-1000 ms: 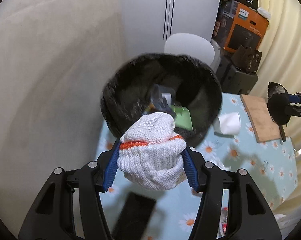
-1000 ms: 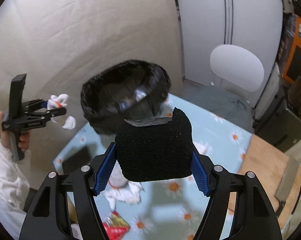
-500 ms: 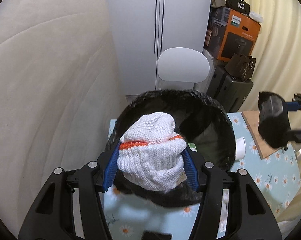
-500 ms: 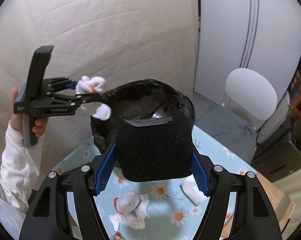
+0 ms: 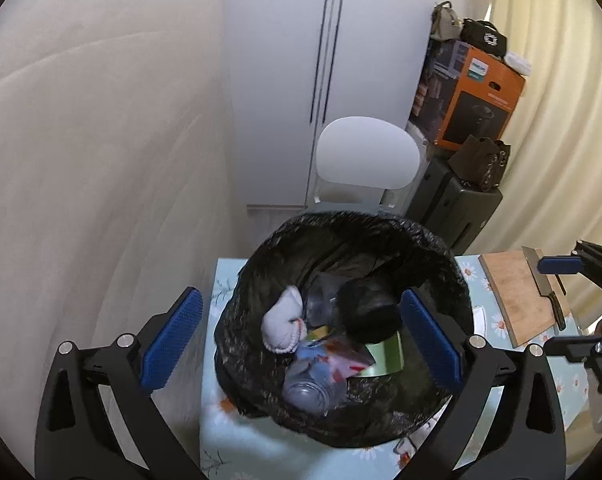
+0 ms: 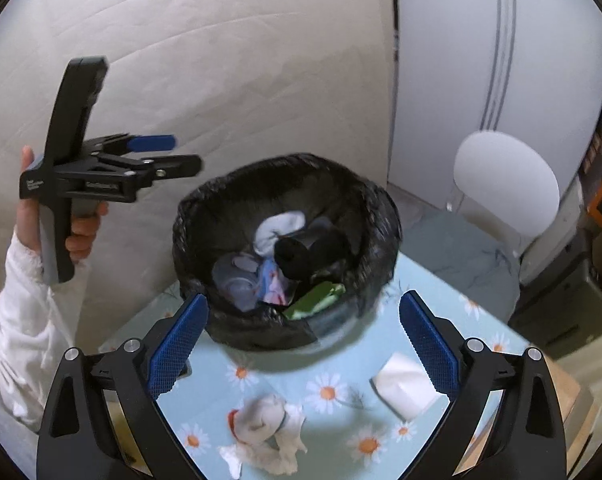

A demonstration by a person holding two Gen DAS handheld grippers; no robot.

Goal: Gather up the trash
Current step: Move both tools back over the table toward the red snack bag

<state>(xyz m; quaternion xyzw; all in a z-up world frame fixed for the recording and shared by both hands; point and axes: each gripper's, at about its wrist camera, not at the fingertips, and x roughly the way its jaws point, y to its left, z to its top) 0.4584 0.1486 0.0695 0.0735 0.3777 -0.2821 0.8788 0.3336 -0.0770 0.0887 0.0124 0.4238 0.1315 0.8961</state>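
Observation:
A black-lined trash bin (image 5: 441, 264) (image 6: 385, 216) stands on the floral table. Inside lie a white knit glove (image 5: 281, 320) (image 6: 277, 226), a black sponge (image 5: 367, 312) (image 6: 301, 254), a clear plastic bottle (image 5: 305, 388) and green packaging (image 5: 385, 356). My left gripper (image 5: 299, 336) is open and empty above the bin; it also shows in the right wrist view (image 6: 161, 156). My right gripper (image 6: 299, 348) is open and empty just before the bin; it shows at the right edge of the left wrist view (image 5: 561, 280). Another white glove (image 6: 269, 428) and a white crumpled tissue (image 6: 405, 388) lie on the table.
A wooden cutting board (image 5: 517, 292) with a knife (image 5: 545, 288) lies at the table's right. A white chair (image 5: 365, 160) stands behind the bin, with stacked boxes and bags (image 5: 469, 96) beside it. A beige wall is at the left.
Both grippers opened over the bin: the white glove dropped from the left and the black sponge from the right, and both now lie inside.

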